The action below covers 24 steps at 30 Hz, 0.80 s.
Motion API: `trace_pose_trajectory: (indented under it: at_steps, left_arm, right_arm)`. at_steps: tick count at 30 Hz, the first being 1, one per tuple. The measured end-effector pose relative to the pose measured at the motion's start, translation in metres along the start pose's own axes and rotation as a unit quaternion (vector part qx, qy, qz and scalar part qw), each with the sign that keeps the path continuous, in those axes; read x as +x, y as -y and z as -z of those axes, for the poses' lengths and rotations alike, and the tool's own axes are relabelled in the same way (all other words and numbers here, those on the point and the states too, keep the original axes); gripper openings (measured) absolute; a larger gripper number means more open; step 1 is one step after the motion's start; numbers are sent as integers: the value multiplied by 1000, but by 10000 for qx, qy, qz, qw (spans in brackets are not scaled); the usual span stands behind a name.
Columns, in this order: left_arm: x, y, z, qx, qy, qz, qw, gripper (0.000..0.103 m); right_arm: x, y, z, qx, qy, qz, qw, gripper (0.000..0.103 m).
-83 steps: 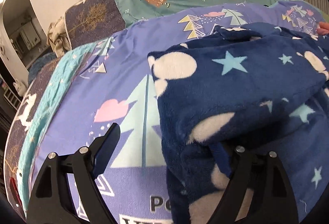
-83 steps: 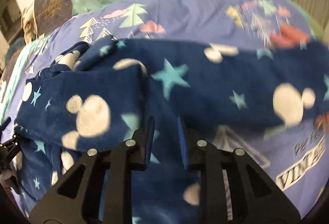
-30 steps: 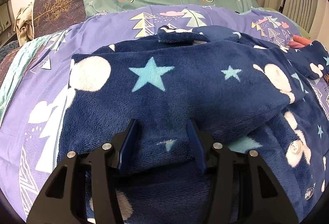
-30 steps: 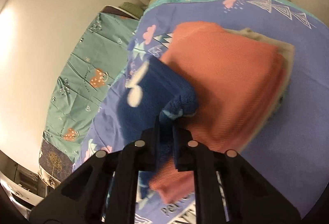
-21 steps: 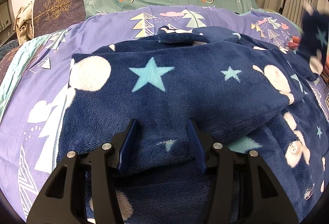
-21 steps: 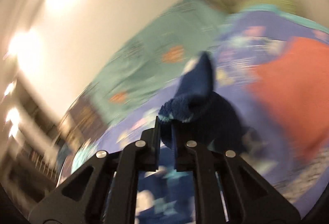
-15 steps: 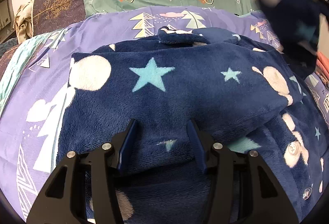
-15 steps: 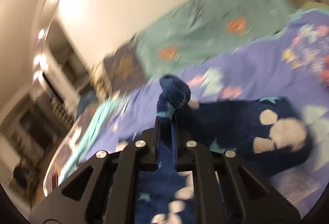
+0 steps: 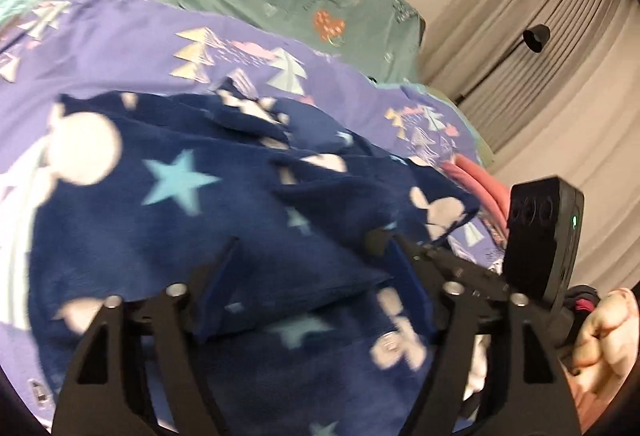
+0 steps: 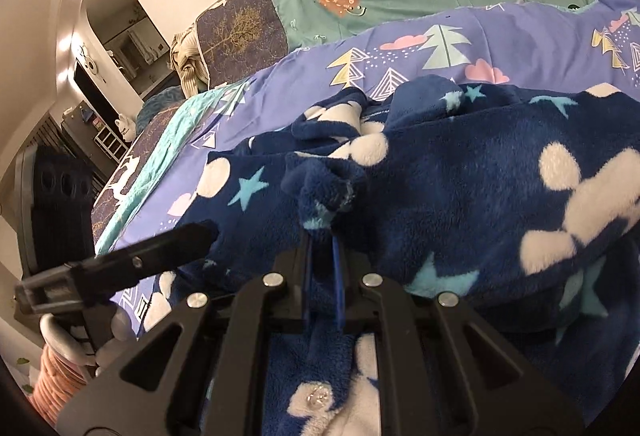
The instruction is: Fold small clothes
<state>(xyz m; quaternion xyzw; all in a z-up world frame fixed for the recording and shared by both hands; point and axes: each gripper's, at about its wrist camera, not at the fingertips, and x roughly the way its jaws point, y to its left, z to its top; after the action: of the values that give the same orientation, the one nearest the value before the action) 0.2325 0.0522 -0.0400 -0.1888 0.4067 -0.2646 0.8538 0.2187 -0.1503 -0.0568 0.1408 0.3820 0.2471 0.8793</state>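
Left gripper (image 9: 312, 256): jaws spread wide, holding nothing, a folded flap of the navy fleece garment (image 9: 224, 203) lying between and ahead of them on the purple bedspread (image 9: 120, 31). Right gripper (image 10: 322, 236): jaws clenched on the garment's ribbed cuff, sleeve bunched just beyond the tips. Step, likely: folding the sleeve inward. Next calls for laying the cuff flat, then letting go.

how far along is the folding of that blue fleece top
Partway. One side of the navy star-print fleece top already lies folded over the body. In hand: the right gripper is shut on a sleeve cuff, laying it across the middle; the left gripper is open above the fabric. Left: release the sleeve and fold it smaller.
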Motion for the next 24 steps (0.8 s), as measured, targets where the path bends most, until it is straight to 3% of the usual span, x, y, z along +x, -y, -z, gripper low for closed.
trace_pose_trajectory:
  at_steps: [2,4,10,11,13,15,16,18,19,24]
  left_arm:
    - [15,6,-6,-170,-155,141,9996,78]
    - [33,5,-13,-513,-297,273,9979,89]
    - [68,-1,-18,-1137,-551,186,9918,87]
    - [70,2,-19,-1079,-543,131,9926,80]
    - [74,8,-21,-792,-644,89,9947,17]
    - [66,11,-24,-582,-590,-19,9966,12]
    - [58,15,-28,-395,-491,-39,9980,11]
    - [36,28,-38,13,-224,-97,9997,11]
    - [24,35,-44,220,-107,-129,9996,11]
    - [-30,57,-65,862,444,-313,9948,11]
  right_arm:
    - [-2,-3,3,-153,16,76,9999,9]
    - [-1,-6,8,-297,4,132,9995,10]
    - [4,-16,21,-712,36,195,9973,20]
    - [4,-18,22,-796,30,185,9967,21]
    - [2,-21,23,-892,12,171,9959,31]
    - [-4,-22,20,-921,35,200,9955,40]
    - [-11,-21,18,-914,126,342,9952,53]
    - [-23,-14,15,-813,273,692,9939,66]
    - [-32,-6,13,-685,341,893,9931,66]
    - [-50,40,11,-42,274,857,9959,60]
